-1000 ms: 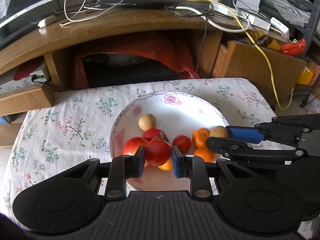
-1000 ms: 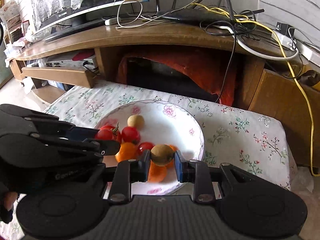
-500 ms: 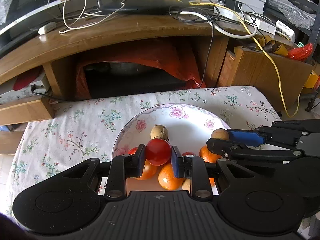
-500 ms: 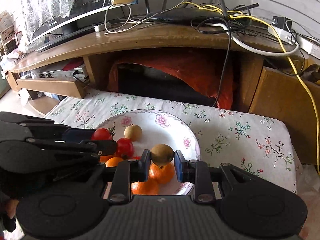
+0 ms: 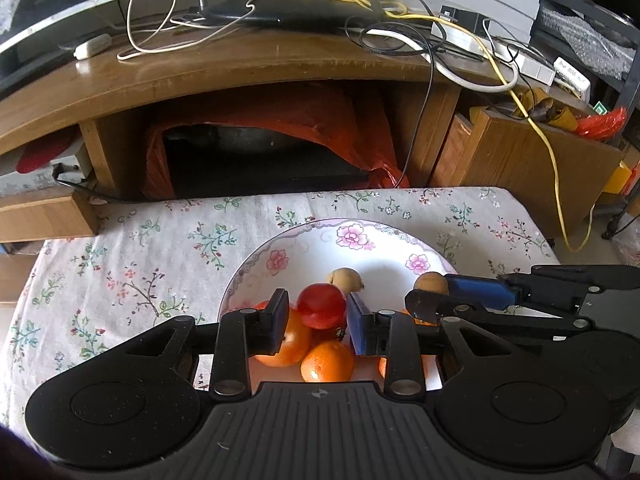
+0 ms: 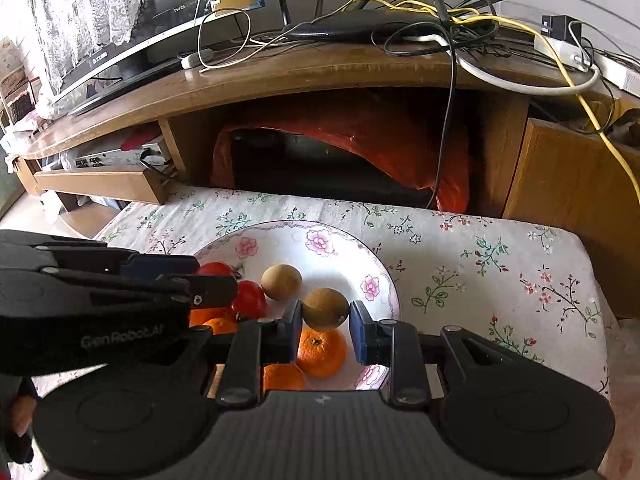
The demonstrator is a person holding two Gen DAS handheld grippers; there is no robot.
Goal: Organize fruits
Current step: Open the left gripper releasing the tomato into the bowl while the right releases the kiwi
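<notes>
Over the flowered plate, the left gripper is clamped on a red tomato, its two blue pads pressing the fruit from either side. The tomato sits between the fingers above the near part of the plate. Below it lie two oranges, one straight under the gripper and another to its left, partly hidden by the left finger. A small brown fruit rests on the plate just beyond the tomato.

To the right, the right gripper holds a second brown fruit squeezed between its pads, above the near right side of the plate. From the left wrist view this gripper comes in from the right edge, and its brown fruit shows at the fingertips. Under it are two more oranges, one just below the held fruit and one nearer, half covered by the gripper body. The loose brown fruit lies just to the far left of the held one, with a red tomato on the plate beside it.

The plate stands on a table covered by a floral cloth. Beyond the table is a wooden TV stand with a tangle of cables on top and an orange plastic bag tucked in the opening below.
</notes>
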